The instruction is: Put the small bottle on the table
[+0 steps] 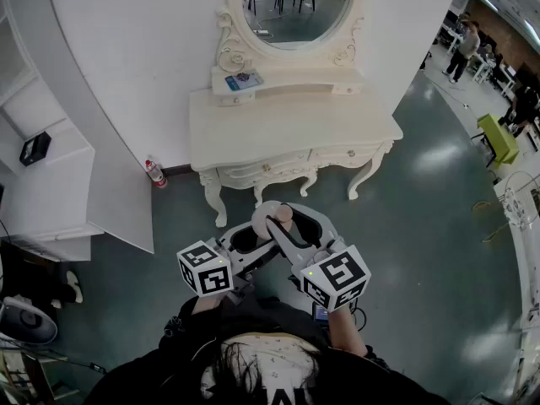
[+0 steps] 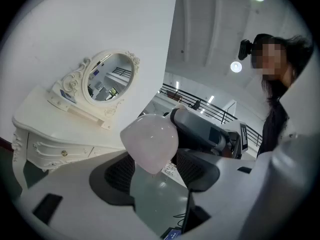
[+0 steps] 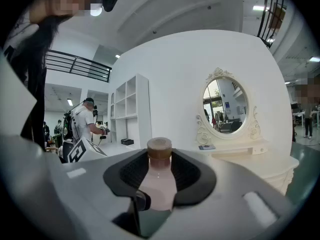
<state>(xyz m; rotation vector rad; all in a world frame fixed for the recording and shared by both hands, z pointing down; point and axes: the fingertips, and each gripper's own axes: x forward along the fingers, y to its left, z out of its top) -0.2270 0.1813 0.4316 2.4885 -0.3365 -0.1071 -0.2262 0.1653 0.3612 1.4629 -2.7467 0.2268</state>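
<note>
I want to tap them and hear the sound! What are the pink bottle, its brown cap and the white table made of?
Bottle: milky pink with shiny spots, so glass or smooth plastic; can't tell which.
Cap: dull brown and slightly grainy, maybe wood or cork.
Table: smooth cream with carved curly legs, probably painted wood.

White wall (image 1: 143, 57), glossy grey-green floor (image 1: 430, 218)

Head view looks steeply down from above the person onto the white desk (image 1: 295, 125) and oval mirror (image 1: 291, 7) ahead. The left gripper view tilts upward and the right gripper view sits level. Both are close on the small bottle (image 3: 159, 181), and all three views share the desk and mirror.
</note>
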